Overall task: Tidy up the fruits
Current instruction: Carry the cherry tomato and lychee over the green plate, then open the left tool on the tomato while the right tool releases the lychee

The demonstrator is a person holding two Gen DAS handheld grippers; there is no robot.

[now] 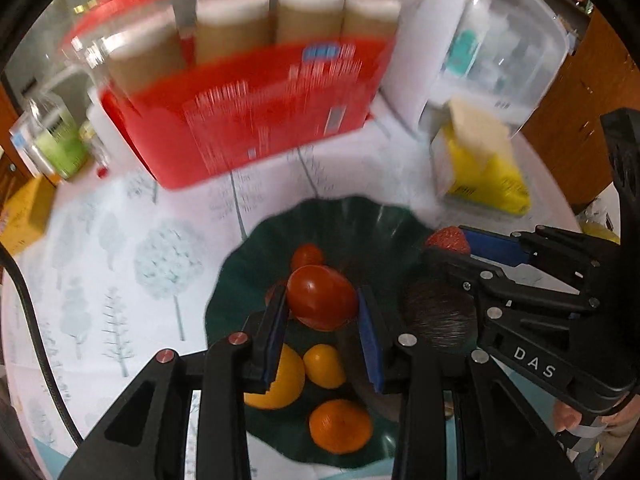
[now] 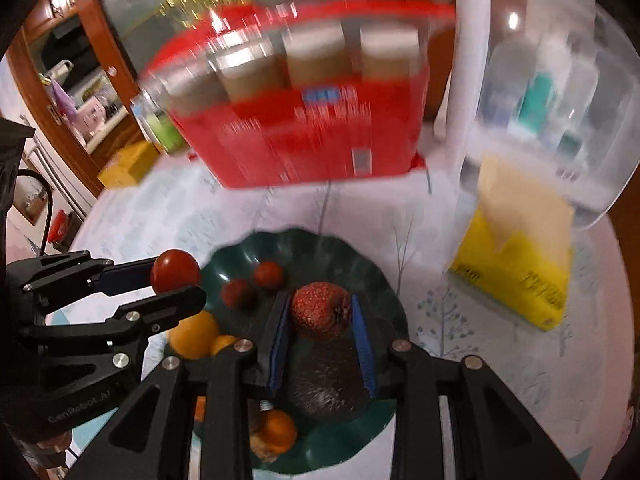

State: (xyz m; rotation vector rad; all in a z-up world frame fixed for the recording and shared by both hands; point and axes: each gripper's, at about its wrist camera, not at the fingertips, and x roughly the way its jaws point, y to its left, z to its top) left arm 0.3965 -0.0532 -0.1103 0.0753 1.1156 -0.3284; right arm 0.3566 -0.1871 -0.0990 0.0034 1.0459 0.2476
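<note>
- While both grippers hang over the dark green plate [image 1: 248, 264], the left gripper [image 1: 322, 300] clamps a red tomato [image 1: 322, 298]
- Right gripper [image 2: 320, 312] pinches a strawberry [image 2: 320, 310]
- Oranges [image 1: 340, 426] lie on the plate below

Worktop [image 1: 120, 264] under a pale tree-print cloth

A dark green dish [image 1: 240, 280] sits on it; beyond stand a red pack [image 1: 256, 120] (blurred), a yellow box [image 1: 484, 172] and a clear tub [image 1: 520, 48].
</note>
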